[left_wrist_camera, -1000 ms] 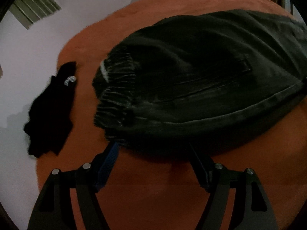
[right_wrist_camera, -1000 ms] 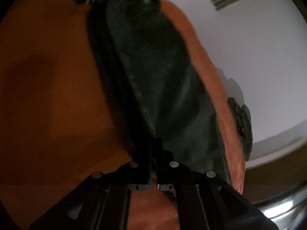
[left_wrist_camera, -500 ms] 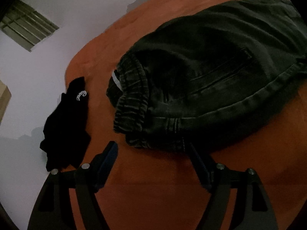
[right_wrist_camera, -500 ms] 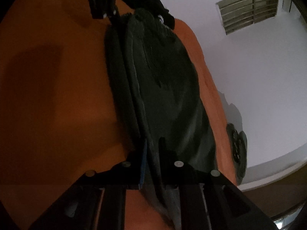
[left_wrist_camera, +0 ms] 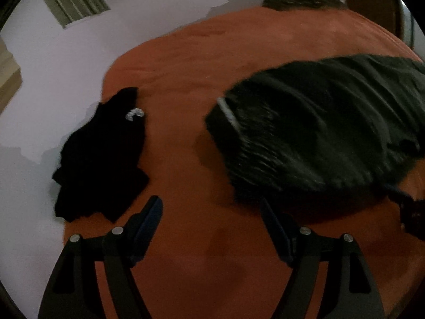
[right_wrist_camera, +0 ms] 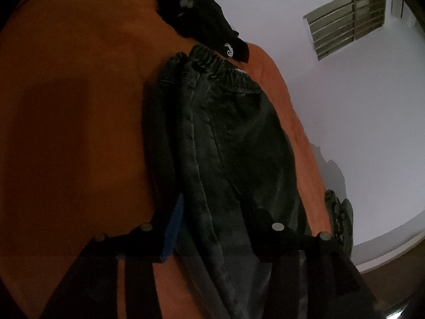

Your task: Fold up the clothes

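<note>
Dark denim pants (right_wrist_camera: pixel 233 159), laid on the orange blanket (right_wrist_camera: pixel 74 111) with the legs doubled lengthwise so the two side seams stack along one edge, elastic waistband (right_wrist_camera: pixel 228 71) bunched at the far end. Looks like that first lengthwise fold sits in place; no crosswise fold visible, so probably still long and needing to be halved or thirded, though the hem end runs out of frame under the right camera. Washed, slightly stiff denim, ribbed gathers at the waist, thick raised seams, a light label (left_wrist_camera: pixel 228 113) peeking inside the waistband. Right gripper (right_wrist_camera: pixel 220 223) spread wide, straddling the fabric down near the leg end, not pinching anything. Left gripper (left_wrist_camera: pixel 209 212) also wide apart, hanging over bare blanket just short of the waistband, holding nothing. Off to the side, a crumpled black garment (left_wrist_camera: pixel 103 156) with small white script, soft and limp. Fuzzy, suede-like blanket, plain pale wall (right_wrist_camera: pixel 345 106) beyond with a slatted vent (right_wrist_camera: pixel 348 21)
</note>
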Tool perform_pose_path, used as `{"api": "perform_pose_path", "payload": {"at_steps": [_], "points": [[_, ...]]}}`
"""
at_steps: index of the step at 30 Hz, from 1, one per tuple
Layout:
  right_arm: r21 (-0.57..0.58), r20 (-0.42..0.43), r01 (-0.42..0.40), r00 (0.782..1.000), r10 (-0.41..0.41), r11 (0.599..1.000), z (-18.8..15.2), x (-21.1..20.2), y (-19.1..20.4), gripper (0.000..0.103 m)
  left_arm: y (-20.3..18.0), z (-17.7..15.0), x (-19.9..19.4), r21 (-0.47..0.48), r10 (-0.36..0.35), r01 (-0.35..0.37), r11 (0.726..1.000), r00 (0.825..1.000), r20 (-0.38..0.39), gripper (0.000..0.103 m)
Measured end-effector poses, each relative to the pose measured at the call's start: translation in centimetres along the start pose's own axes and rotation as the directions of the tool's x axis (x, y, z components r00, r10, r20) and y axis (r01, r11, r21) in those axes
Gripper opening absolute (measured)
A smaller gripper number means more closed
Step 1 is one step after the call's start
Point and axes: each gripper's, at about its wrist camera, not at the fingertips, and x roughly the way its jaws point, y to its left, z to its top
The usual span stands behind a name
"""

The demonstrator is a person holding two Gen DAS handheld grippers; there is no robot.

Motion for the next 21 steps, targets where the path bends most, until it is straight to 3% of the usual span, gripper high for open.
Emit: {"api": "perform_pose_path", "payload": {"at_steps": [5, 8, 9, 10, 12, 16, 19, 21], "points": [[0.037, -0.026, -0.039, 0.999, 0.04, 0.999, 0.5, 0.0, -0.1, 0.044, 2.4, 1.3, 0.6, -0.131, -0.078, 0.076, 0.989, 0.997, -0.007, 0.077], [0.001, -0.034, -0.022, 0.999, 0.022, 1.0, 1.1, 0.6, 0.7, 0.039, 2.3, 1.8, 1.1, -0.175, -0.123, 0.119, 0.977, 0.992, -0.014, 0.077], [-0.009, -0.034, -0.021, 0.999, 0.021, 1.0, 1.4, 0.9, 1.0, 0.018, 2.3, 2.0, 1.4, -0.189, -0.137, 0.132, 0.973, 0.99, -0.016, 0.077], [-0.012, -0.038, -0.024, 0.999, 0.024, 1.0, 1.6, 1.1, 1.2, 0.008, 2.4, 2.2, 1.6, -0.2, -0.144, 0.138, 0.97, 0.99, -0.015, 0.077], [0.0, -0.046, -0.039, 0.998, 0.039, 0.999, 1.8, 0.7, 1.6, 0.008, 2.9, 2.4, 1.7, -0.241, -0.157, 0.152, 0.959, 0.988, -0.004, 0.077], [0.067, -0.012, -0.055, 0.998, 0.056, 0.996, 2.2, -1.0, -0.1, 0.008, 4.3, 2.2, 2.0, -0.349, -0.242, 0.234, 0.907, 0.97, 0.021, 0.077], [0.101, 0.01, -0.059, 0.998, 0.059, 0.993, 2.5, -2.0, -1.0, 0.007, 4.2, 2.5, 3.0, -0.34, -0.262, 0.248, 0.907, 0.965, 0.004, 0.077], [0.06, -0.016, -0.091, 0.996, 0.093, 0.994, 2.0, -0.9, 0.1, 0.007, 3.8, 2.6, 3.4, -0.349, -0.29, 0.272, 0.897, 0.957, 0.0, 0.077]]}}
